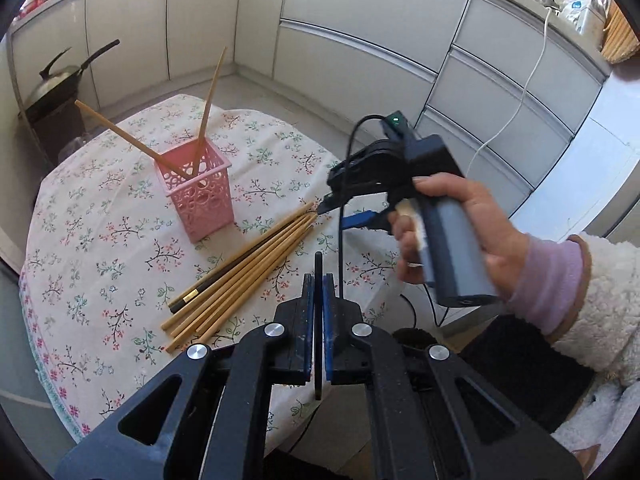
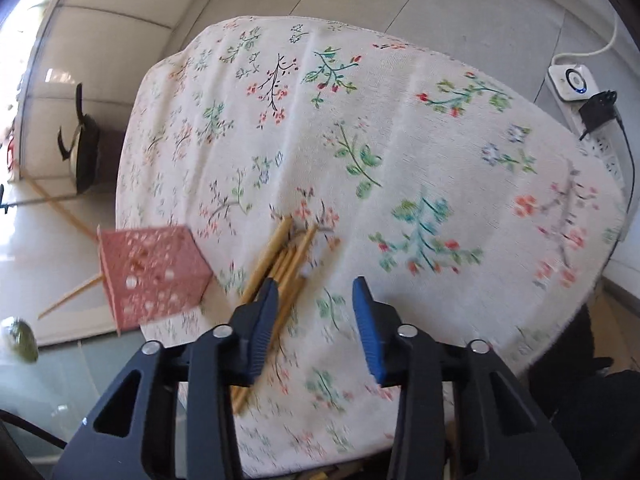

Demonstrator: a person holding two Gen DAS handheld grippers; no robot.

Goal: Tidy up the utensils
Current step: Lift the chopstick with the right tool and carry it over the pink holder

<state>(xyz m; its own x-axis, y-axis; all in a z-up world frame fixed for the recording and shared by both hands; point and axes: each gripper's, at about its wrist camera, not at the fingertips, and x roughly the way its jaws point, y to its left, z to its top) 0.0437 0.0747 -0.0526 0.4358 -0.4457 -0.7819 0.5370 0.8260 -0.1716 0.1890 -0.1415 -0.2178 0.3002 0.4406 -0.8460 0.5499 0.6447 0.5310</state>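
Observation:
A pink perforated holder (image 1: 198, 194) stands on the floral tablecloth (image 1: 100, 248) with two wooden chopsticks (image 1: 210, 98) leaning out of it. A bundle of several chopsticks (image 1: 244, 270), one of them dark, lies on the cloth right of the holder. My left gripper (image 1: 318, 280) is shut and empty, near the bundle's near side. My right gripper (image 2: 316, 294) is open above the bundle (image 2: 286, 258), whose tips lie by its left finger; it also shows in the left wrist view (image 1: 324, 206) at the bundle's far tips. The holder (image 2: 152, 274) is to its left.
A dark wok with a lid (image 1: 60, 84) sits on a low stand beyond the table's left edge. White cabinets (image 1: 360, 40) line the back. A power strip with a plug (image 2: 580, 92) lies on the floor past the table's right edge. A cable hangs from the right gripper.

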